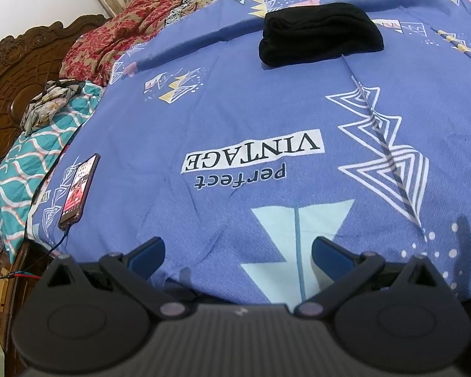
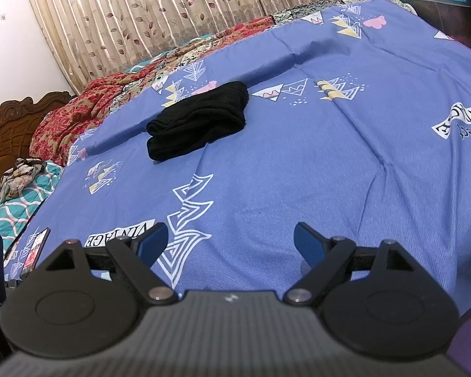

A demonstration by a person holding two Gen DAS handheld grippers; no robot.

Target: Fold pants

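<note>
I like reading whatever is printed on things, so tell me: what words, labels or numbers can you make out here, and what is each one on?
"VINTAGE", upside down, in a white box on the blue bedsheet.
"perfect", upside down, dark letters on the sheet beside that box.
A second "VINTAGE" and "perfect" print near the sheet's right edge is creased and only partly readable.
The phone screen is too small to read.
The black folded pants show no label.
</note>
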